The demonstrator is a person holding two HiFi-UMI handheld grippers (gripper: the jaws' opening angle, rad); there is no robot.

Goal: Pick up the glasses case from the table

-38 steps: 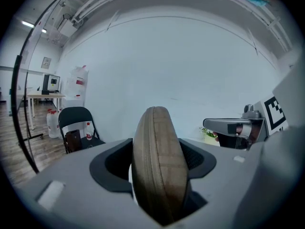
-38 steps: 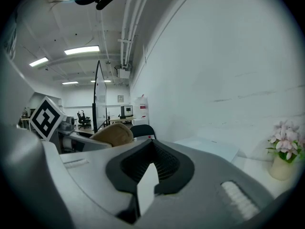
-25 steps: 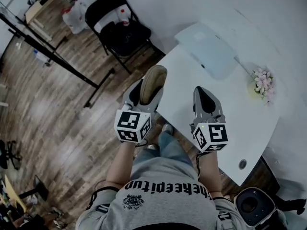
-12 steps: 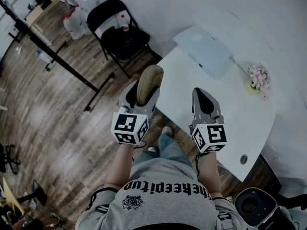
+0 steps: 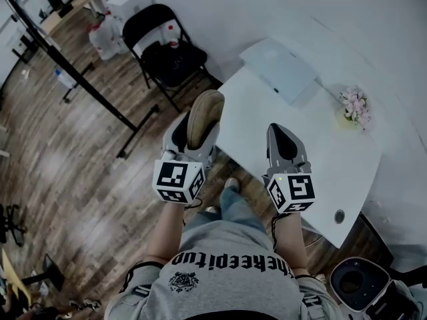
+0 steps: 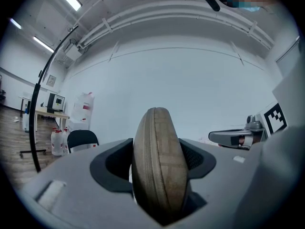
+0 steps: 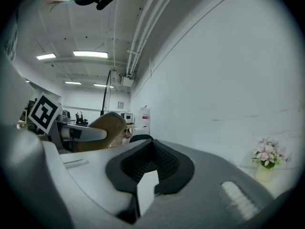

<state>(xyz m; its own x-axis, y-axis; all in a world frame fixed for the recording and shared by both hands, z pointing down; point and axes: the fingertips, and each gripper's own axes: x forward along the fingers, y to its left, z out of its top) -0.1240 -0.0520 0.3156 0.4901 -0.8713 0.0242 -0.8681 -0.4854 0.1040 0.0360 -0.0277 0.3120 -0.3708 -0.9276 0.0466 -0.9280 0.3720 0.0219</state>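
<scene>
Our left tongs (image 5: 195, 131) clamp the case (image 5: 205, 112) by its broad sides, so it stands on edge, in the air beside the surface (image 5: 320, 152). Our right tongs (image 5: 278, 131) are closed and empty; one grip suffices, we judge.

Wood floor (image 5: 80, 152), white wall (image 5: 267, 5), black folding chair (image 5: 172, 57) — strip lights (image 7: 90, 54) overhead.

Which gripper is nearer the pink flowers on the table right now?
Right. The right gripper, empty, is over the table with the flowers ahead to its right. The left gripper, clamped on the glasses case, sits at the table's left edge, farther from them.
</scene>
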